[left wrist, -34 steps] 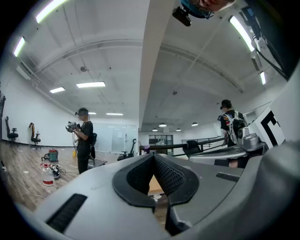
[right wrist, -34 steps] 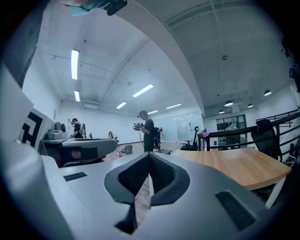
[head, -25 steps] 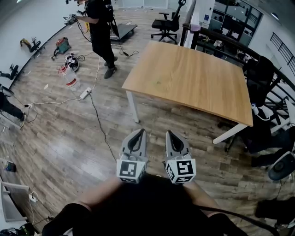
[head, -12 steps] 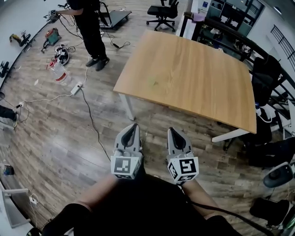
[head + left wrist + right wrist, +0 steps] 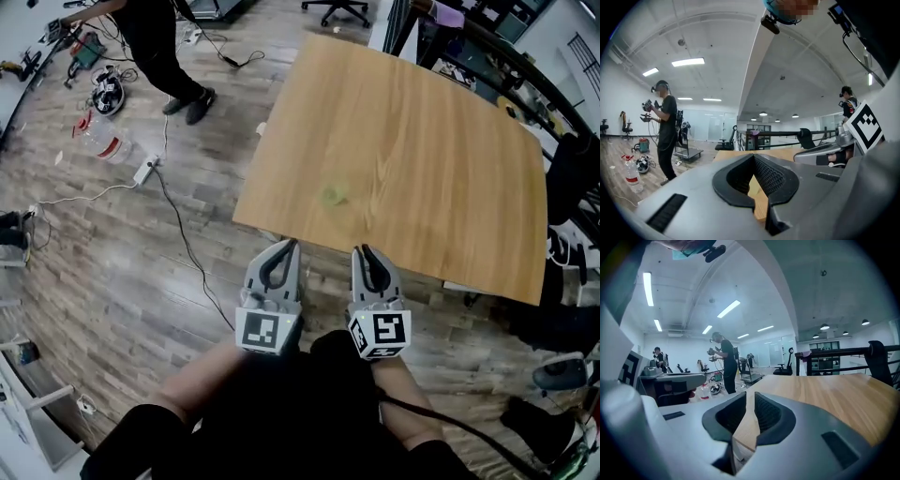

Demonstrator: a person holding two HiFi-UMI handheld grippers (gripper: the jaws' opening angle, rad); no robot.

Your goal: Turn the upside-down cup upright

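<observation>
Turning not yet begun
The left gripper (image 5: pixel 284 251) and right gripper (image 5: pixel 367 255), both pressed together and empty, hover at the surface's (image 5: pixel 441 131) near edge; a faint greenish spot (image 5: pixel 335 195) beyond may be the cup

The table (image 5: pixel 422 141) is smooth, matt light wood, the floor (image 5: pixel 112 262) glossy planks; the left claw (image 5: pixel 284 247) and right claw (image 5: pixel 367 253) seem matt grey plastic.

- Left gripper (image 5: pixel 290 246): grey plastic shell tapering to a point, with a black ribbed lining.
- Right gripper (image 5: pixel 364 251): same grey shell and black lining.
- Left marker cube (image 5: pixel 267 330) and right marker cube (image 5: pixel 382 333): white faces with black square patterns.
- Black cable (image 5: pixel 448 433) runs behind the right gripper.
- Black top (image 5: pixel 281 412).
</observation>
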